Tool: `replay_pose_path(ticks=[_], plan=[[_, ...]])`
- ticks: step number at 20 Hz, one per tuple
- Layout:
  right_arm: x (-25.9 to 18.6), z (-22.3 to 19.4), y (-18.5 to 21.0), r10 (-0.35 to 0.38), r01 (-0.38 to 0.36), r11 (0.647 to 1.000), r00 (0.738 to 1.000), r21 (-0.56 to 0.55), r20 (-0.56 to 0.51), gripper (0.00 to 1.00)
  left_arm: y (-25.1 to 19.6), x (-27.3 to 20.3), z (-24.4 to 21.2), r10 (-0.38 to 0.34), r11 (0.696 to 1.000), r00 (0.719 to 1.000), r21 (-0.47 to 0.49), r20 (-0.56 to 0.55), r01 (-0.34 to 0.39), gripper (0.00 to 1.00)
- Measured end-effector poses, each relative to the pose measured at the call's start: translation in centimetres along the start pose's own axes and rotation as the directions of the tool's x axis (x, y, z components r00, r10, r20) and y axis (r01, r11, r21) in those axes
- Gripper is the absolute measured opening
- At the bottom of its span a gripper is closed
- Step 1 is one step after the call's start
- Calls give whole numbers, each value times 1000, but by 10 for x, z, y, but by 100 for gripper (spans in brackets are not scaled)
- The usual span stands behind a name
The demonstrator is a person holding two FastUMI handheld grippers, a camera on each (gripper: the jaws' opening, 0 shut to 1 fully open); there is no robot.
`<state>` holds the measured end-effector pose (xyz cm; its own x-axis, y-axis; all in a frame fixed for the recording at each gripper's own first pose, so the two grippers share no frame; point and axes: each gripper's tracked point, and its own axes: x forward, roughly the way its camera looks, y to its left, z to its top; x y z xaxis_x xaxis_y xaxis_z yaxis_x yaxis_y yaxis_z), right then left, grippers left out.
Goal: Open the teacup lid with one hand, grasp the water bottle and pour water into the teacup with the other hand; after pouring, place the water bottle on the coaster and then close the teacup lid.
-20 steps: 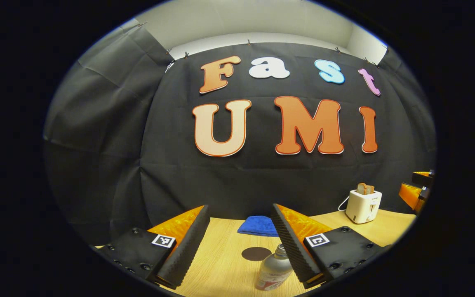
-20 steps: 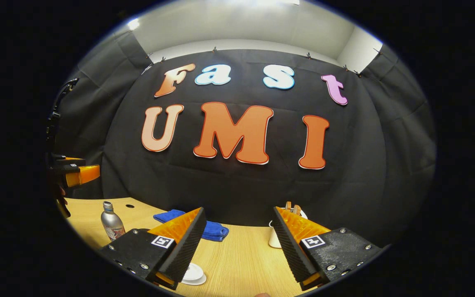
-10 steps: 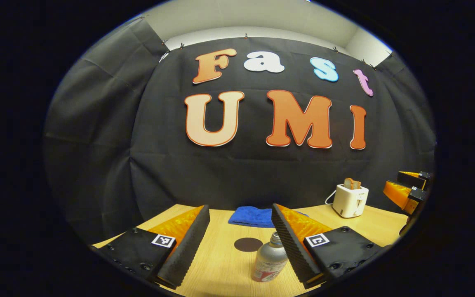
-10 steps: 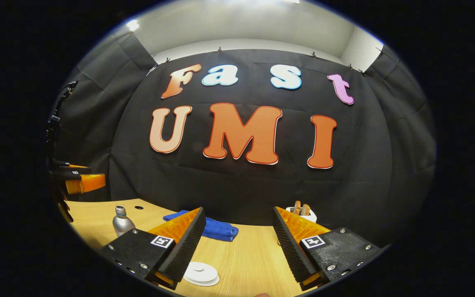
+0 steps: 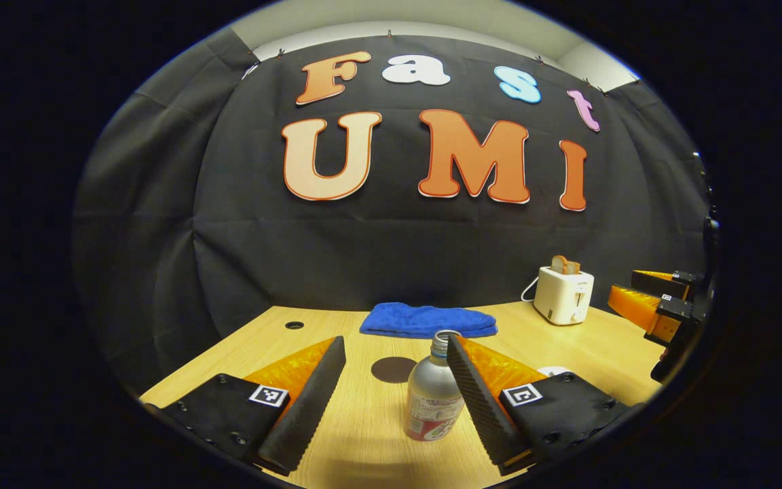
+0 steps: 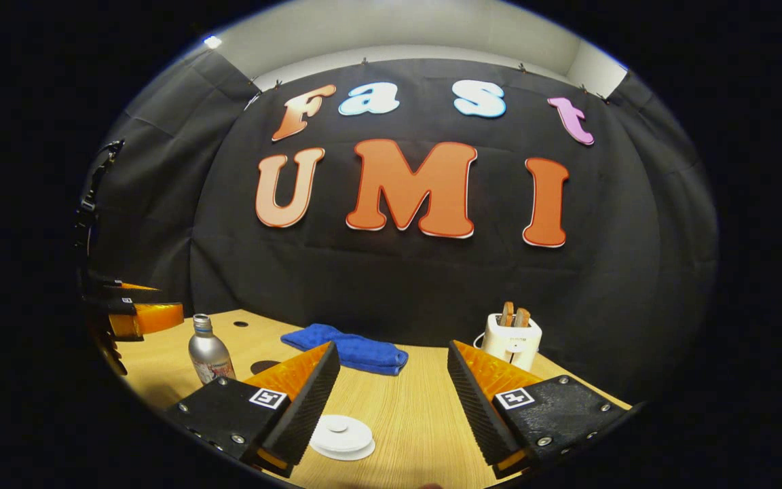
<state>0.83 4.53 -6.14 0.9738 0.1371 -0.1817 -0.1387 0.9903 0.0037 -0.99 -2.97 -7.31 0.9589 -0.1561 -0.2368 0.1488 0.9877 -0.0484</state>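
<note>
The silver water bottle point(image 5: 433, 397) with a red label stands upright on the wooden table point(image 5: 357, 441). It is between my left gripper's point(image 5: 394, 343) open fingers, close against the right finger point(image 5: 476, 401), which covers its side. The dark round coaster point(image 5: 393, 369) lies just behind it. A white sliver of the teacup lid point(image 5: 554, 371) peeks over that finger. In the right gripper view the white teacup lid point(image 6: 341, 435) with its knob sits low between my right gripper's point(image 6: 391, 350) open fingers, by the left finger point(image 6: 303, 414). The bottle point(image 6: 209, 352) and coaster point(image 6: 265, 365) stand far left.
A folded blue cloth point(image 5: 428, 319) lies at the back of the table, also seen as the cloth point(image 6: 347, 348) in the right gripper view. A white toaster point(image 5: 563, 294) with bread stands back right. The right gripper point(image 5: 656, 305) hangs at the far right, the left gripper point(image 6: 140, 316) at the far left.
Both views have tipped down and show more table. The bottle has come further in between my left fingers. The lid has come more fully into view between my right fingers.
</note>
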Motion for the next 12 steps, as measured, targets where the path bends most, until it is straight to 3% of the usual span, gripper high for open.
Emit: replay_pose_path(ticks=[5, 7, 8, 12], plan=[[11, -36, 17, 55, -55, 998, 995, -6, -85, 93, -7, 3, -25, -12, 1000, 999, 15, -37, 13, 99], [16, -50, 26, 76, -79, 997, 990, -19, -116, 92, -11, 1, -32, -23, 999, 999, 28, -39, 24, 94], [18, -58, 30, 86, -89, 996, 987, -23, -134, 92, -13, 0, -34, -28, 999, 999, 35, -40, 30, 99], [24, -83, 45, 125, -132, 991, 972, -24, -197, 92, -21, 2, -47, -47, 997, 997, 64, -61, 51, 99]])
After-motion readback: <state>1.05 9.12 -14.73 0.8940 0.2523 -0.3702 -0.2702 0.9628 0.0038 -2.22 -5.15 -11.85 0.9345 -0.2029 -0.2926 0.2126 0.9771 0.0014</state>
